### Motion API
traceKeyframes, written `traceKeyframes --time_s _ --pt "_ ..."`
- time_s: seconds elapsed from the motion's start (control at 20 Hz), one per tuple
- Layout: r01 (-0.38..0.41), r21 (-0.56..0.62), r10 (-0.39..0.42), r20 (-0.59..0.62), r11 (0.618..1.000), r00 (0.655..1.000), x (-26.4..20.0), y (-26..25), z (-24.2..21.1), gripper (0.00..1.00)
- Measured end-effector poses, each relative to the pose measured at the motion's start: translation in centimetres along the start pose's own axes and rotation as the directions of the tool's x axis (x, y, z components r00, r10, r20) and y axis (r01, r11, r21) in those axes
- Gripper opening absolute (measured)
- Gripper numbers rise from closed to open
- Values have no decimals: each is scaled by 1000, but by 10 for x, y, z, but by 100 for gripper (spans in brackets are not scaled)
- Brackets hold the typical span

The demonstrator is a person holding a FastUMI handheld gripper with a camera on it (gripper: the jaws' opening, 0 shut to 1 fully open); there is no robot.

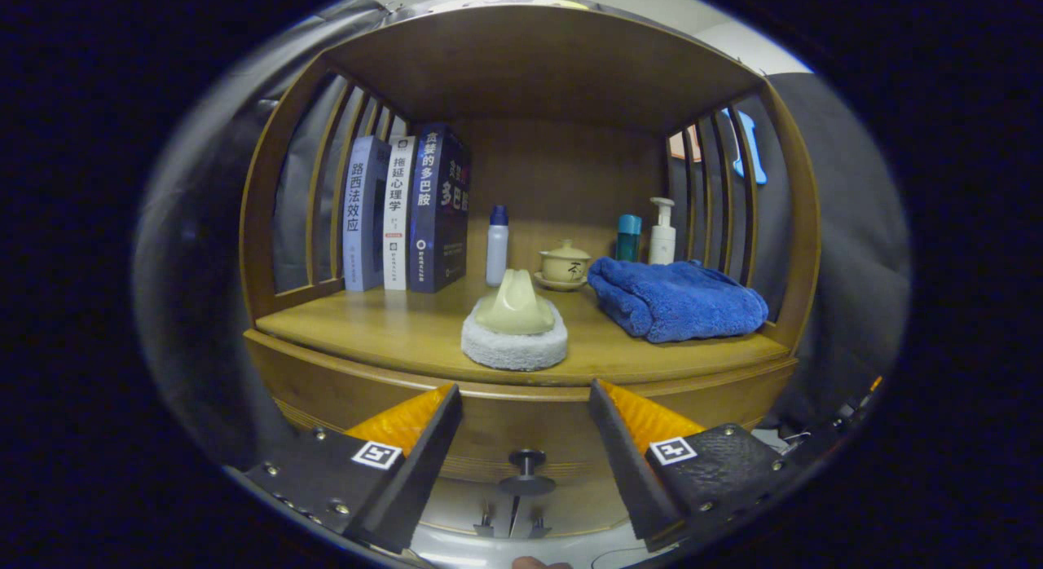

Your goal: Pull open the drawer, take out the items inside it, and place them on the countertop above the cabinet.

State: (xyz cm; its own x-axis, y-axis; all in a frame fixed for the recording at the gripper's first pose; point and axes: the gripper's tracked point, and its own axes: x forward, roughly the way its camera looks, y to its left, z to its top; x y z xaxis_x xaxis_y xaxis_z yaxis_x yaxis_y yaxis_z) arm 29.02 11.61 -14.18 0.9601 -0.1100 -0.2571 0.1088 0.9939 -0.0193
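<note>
Wooden drawer (521, 426), knob (527, 463) between open claw (525, 394)

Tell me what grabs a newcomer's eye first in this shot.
First comes the scrub pad with a pale handle, sitting at the front middle of the countertop, with the folded blue towel to its right. Three upright books stand at the back left. Below, the drawer knob sits in the gap between the open gripper fingers, not touched, the drawer shut.
</note>
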Motion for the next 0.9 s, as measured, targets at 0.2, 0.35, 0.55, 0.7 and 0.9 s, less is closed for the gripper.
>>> traceKeyframes --time_s 0.2,0.35,0.55,0.7,0.9 --pt "0 -6 0 4 1000 1000 1 0 1 95" --pt "5 -16 -5 -3 1000 1000 2 0 1 95" --pt "2 -22 -2 -10 1000 1000 2 1 1 95" --pt "-20 -15 20 -6 1000 1000 -1 2 8 95" --pt "-36 -14 37 81 999 996 -13 -5 44 95"
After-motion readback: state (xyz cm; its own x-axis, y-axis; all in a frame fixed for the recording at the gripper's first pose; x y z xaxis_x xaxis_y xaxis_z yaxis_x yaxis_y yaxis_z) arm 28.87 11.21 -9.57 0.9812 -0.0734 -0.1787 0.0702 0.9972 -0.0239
